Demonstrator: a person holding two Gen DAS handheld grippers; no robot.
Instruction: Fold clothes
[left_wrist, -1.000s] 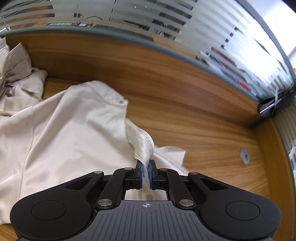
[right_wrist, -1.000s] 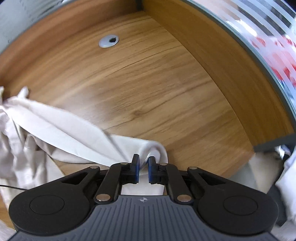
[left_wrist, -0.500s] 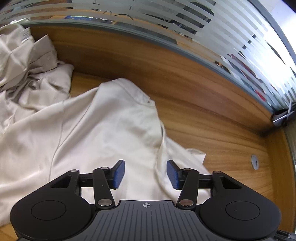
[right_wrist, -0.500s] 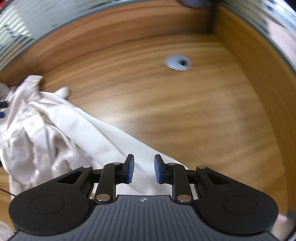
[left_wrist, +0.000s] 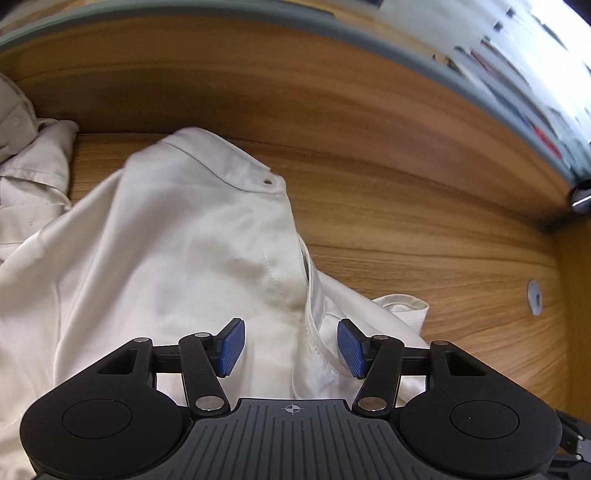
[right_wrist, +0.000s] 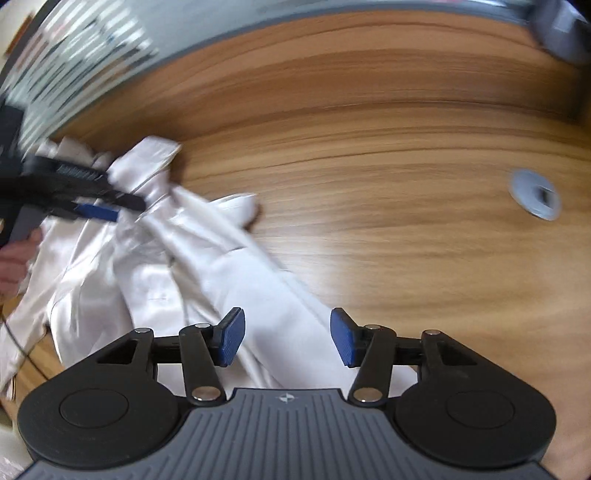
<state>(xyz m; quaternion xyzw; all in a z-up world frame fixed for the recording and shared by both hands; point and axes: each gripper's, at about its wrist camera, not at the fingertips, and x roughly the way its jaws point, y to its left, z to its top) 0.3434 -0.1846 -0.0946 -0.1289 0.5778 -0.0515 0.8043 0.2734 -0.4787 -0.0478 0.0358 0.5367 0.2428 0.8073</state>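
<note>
One wooden desk, frosted-glass partition behind

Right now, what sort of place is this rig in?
Probably an office: a wood desk with a cable grommet, boxed in by frosted striped glass partitions. Cream shirts lie on it, so it is likely a workstation used as a folding bench.

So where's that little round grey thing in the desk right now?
The grey cable port is set into the wooden desk at the far right of the left wrist view, to the right of the white shirt; the right wrist view shows bare wood around it.
</note>
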